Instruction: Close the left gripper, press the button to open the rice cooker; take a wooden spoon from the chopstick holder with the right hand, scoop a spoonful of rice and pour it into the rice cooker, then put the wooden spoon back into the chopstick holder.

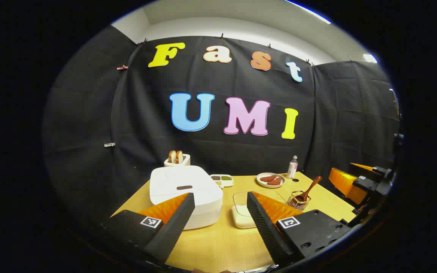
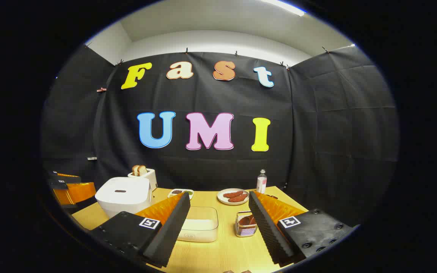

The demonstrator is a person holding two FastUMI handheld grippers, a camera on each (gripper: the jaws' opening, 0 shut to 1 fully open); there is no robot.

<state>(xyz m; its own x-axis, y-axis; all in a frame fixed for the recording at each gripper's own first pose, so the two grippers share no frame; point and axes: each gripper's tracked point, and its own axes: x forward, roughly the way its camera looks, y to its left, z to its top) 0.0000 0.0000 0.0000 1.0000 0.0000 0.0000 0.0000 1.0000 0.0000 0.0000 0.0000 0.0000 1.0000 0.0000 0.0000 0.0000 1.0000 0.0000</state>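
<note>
Both grippers are wide open with nothing in them, held above the near edge of the wooden table [image 2: 222, 258]. Our left gripper [image 1: 221, 203] points between the closed white rice cooker [image 1: 185, 193] and the clear rice container [image 1: 246, 212]. Our right gripper [image 2: 219, 204] faces that container, with the wire chopstick holder [image 2: 246, 224] just to its right. We can see the wooden spoon [image 1: 309, 188] standing tilted in the holder. Farther back sit a toaster [image 2: 144, 175], a plate [image 2: 233, 196] and a bottle [image 2: 261, 181].
</note>
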